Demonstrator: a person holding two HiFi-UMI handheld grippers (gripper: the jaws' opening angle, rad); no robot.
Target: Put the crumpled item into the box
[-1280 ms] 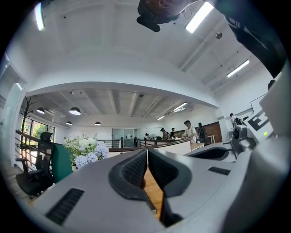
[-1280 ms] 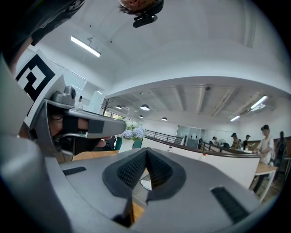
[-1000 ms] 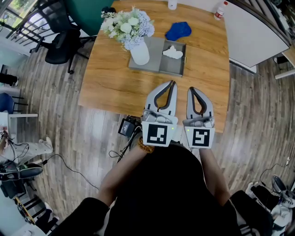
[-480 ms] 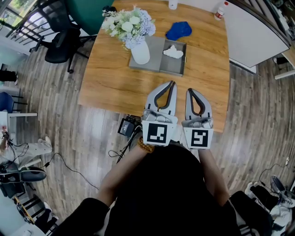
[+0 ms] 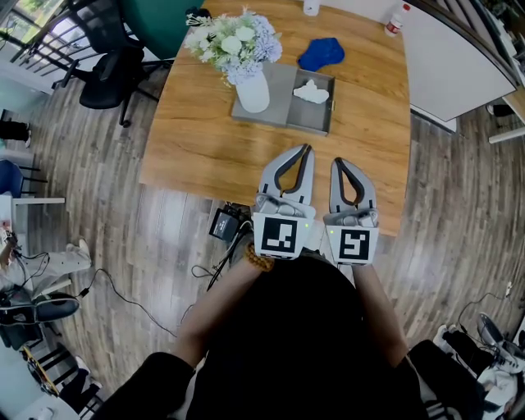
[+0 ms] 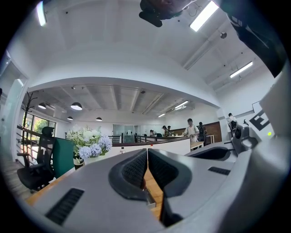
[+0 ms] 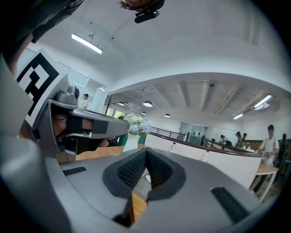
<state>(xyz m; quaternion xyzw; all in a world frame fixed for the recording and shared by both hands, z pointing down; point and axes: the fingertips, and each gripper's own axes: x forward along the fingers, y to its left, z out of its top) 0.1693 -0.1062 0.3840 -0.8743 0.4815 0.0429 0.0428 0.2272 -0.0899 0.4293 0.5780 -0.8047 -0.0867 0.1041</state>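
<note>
White crumpled wad point(image 5: 310, 92): one, lying inside the grey box point(image 5: 312, 116), far-centre of desk point(image 5: 197, 148). Blue crumpled cloth point(image 5: 321, 54): one, just beyond the box toward the far edge, apart from it. One vase of flowers point(image 5: 252, 92) on a flat grey slab point(image 5: 275, 102) beside the box, possibly its lid. Two bottles at the far edge, one red-capped point(image 5: 396, 18); labels unreadable. Left tongs point(image 5: 307, 148) and right tongs point(image 5: 337, 161) both clenched, empty, over the near edge. Only the gripper views show people point(image 6: 190, 129) behind a partition; only the head view shows the box's contents.
</note>
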